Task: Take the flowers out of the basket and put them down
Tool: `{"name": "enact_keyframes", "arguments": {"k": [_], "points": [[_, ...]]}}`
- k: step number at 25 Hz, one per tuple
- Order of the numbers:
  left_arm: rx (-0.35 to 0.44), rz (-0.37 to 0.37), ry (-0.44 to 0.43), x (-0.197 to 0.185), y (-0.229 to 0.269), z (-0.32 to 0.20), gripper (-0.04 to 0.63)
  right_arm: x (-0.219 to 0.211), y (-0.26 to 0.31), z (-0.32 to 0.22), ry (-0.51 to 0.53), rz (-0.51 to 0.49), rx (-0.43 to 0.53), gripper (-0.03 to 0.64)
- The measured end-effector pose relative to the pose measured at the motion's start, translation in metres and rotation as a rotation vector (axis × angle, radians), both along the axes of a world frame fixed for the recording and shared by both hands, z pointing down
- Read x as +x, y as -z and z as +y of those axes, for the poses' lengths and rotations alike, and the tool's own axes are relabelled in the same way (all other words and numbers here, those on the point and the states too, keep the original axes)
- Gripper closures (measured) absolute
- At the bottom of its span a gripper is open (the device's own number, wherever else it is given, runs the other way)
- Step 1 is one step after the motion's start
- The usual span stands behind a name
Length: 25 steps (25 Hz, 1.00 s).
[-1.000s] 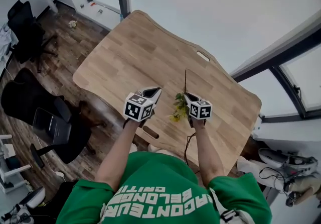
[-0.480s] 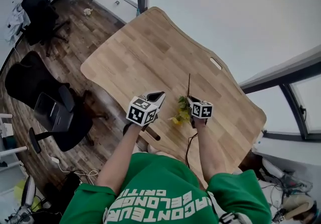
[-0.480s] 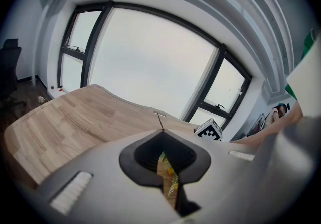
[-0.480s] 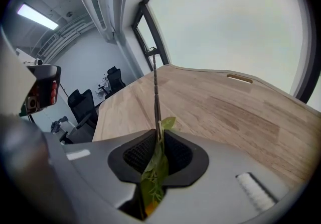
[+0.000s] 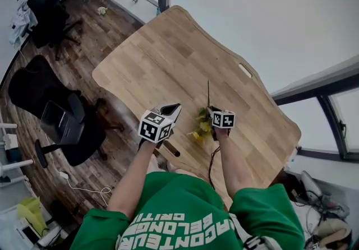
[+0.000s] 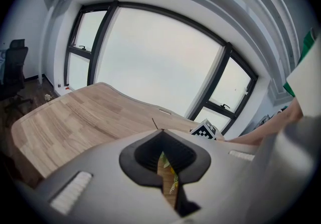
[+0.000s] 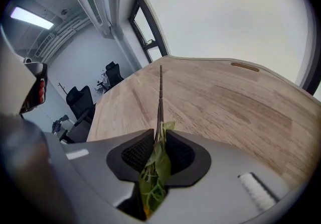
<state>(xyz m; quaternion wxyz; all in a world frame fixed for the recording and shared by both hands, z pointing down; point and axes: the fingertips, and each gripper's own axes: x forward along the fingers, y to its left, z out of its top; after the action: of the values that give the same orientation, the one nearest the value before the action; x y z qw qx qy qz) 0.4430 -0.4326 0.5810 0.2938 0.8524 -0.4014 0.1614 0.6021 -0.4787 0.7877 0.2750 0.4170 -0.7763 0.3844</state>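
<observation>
Partly hidden, flower (image 7: 155, 166) pinched in right gripper (image 7: 159, 136) — jaws just easing apart, left gripper (image 6: 162, 142) closed, empty.

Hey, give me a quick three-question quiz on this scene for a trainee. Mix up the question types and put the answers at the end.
1. True or false: the left gripper grips the flower.
2. Which way does the flower's bare stem point? A) away from the person, across the table; B) back toward the person; C) straight down off the table's edge.
3. What is between the jaws of the right gripper?

Key:
1. False. Nothing is in its jaws.
2. A.
3. The flower's leaves and stem. Those jaws have just been opening, with the flower between them.
</observation>
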Motion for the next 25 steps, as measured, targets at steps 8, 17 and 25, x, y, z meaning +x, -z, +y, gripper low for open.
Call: {"name": "enact_keyframes", "arguments": {"k": [8, 17, 25], "points": [[-0.007, -0.029, -0.015, -0.003, -0.004, 0.006, 0.577, 0.0, -0.011, 0.002, -0.007, 0.01, -0.029, 0.495], [0.036, -0.031, -0.057, 0.005, 0.011, -0.002, 0.577, 0.006, 0.019, 0.005, -0.046, -0.031, 0.027, 0.41], [0.063, 0.024, -0.088, 0.023, 0.033, -0.011, 0.577, 0.022, 0.091, 0.011, -0.108, -0.072, 0.179, 0.408]]}}
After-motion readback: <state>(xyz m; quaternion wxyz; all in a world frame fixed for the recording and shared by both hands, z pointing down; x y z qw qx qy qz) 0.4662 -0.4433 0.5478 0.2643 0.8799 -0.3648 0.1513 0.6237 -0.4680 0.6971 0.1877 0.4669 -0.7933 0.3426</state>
